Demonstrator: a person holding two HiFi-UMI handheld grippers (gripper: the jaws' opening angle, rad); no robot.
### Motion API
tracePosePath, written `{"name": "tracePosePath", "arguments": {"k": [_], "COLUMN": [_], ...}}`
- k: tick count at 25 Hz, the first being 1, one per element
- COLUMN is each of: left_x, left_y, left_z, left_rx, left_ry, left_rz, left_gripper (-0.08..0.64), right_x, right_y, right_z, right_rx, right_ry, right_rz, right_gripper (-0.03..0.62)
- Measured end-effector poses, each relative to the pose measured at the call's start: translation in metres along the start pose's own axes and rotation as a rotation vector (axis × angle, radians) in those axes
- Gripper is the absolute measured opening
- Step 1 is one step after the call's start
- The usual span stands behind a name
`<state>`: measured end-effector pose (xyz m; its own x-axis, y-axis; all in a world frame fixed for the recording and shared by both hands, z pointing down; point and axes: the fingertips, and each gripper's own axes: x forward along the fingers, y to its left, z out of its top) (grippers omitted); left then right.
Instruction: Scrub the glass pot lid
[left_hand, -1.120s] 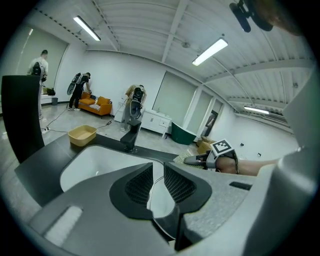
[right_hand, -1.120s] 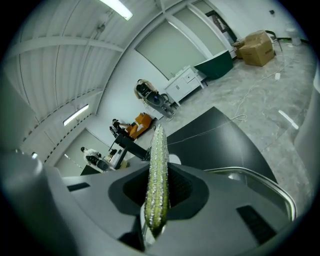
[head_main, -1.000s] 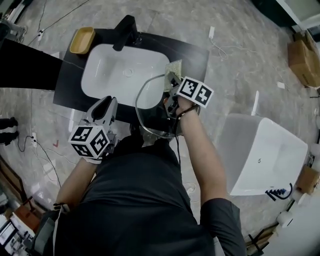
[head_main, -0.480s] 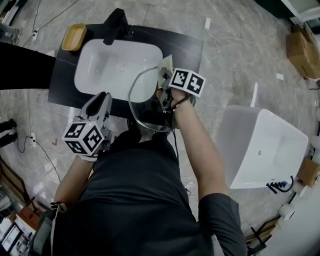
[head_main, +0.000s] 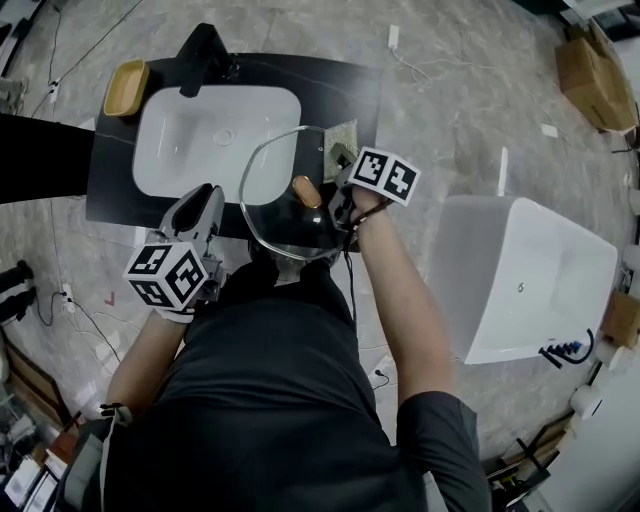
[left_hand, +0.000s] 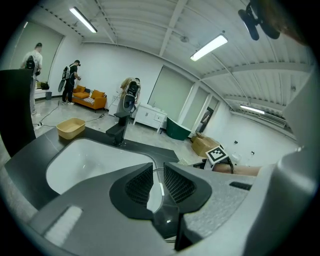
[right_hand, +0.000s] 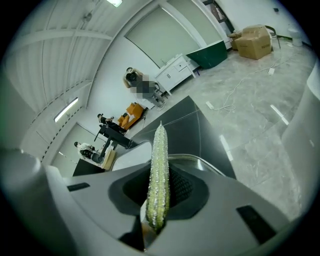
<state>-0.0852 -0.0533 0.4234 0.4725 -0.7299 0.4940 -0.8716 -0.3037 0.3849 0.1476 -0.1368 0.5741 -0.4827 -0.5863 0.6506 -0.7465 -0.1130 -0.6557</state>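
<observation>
I hold the round glass pot lid (head_main: 275, 175) upright-tilted over the counter's front edge; its wooden knob (head_main: 305, 190) faces me. My left gripper (head_main: 210, 200) sits at the lid's left side, its jaws shut on the lid's thin metal rim (left_hand: 159, 188), as the left gripper view (left_hand: 159, 180) shows. At the lid's right rim, my right gripper (head_main: 340, 168) is shut on a green scrub pad (head_main: 342, 135). In the right gripper view the pad (right_hand: 160, 165) stands edge-on between the jaws (right_hand: 157, 195), with the lid's rim (right_hand: 200, 162) just behind it.
Beyond the lid are a white sink basin (head_main: 190, 140) set in a black counter (head_main: 340, 90), a black faucet (head_main: 205, 45) and a yellow tray (head_main: 125, 88). On the floor to the right stands a white tub (head_main: 520, 280). A cardboard box (head_main: 585, 65) lies far right.
The lid has turned and shifted left toward the basin, so its wooden knob now shows. The right gripper with the pad stayed at the lid's right rim.
</observation>
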Motion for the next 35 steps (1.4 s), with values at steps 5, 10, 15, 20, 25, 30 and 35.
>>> {"name": "tracePosePath", "arguments": {"k": [5, 10, 15, 20, 25, 30, 35], "left_x": [0.01, 0.015, 0.013, 0.0, -0.024, -0.039, -0.037], "left_y": [-0.013, -0.018, -0.015, 0.005, 0.03, 0.049, 0.051], "left_z": [-0.001, -0.003, -0.001, 0.001, -0.003, -0.01, -0.017], "left_rx": [0.013, 0.013, 0.0, -0.039, -0.101, -0.149, -0.168], "left_ry": [0.014, 0.022, 0.015, -0.009, -0.036, -0.044, -0.03], "left_rz": [-0.03, -0.038, -0.023, 0.026, 0.099, 0.147, 0.135], "left_gripper": [0.071, 0.071, 0.07, 0.071, 0.071, 0.071, 0.069], "right_x": [-0.022, -0.042, -0.054, -0.016, 0.024, 0.042, 0.032], "right_y": [-0.03, -0.057, -0.037, 0.035, 0.068, 0.054, 0.036], "right_z": [0.003, 0.009, 0.026, 0.026, -0.007, -0.031, -0.041], "right_rx": [-0.012, -0.047, -0.532, -1.448, -1.96, -2.282, -2.357], "right_ry": [-0.028, -0.042, 0.024, 0.116, 0.24, 0.382, 0.423], "right_rz": [-0.036, -0.095, -0.205, -0.186, -0.113, -0.125, -0.136], "right_gripper": [0.054, 0.054, 0.054, 0.054, 0.054, 0.054, 0.054]}}
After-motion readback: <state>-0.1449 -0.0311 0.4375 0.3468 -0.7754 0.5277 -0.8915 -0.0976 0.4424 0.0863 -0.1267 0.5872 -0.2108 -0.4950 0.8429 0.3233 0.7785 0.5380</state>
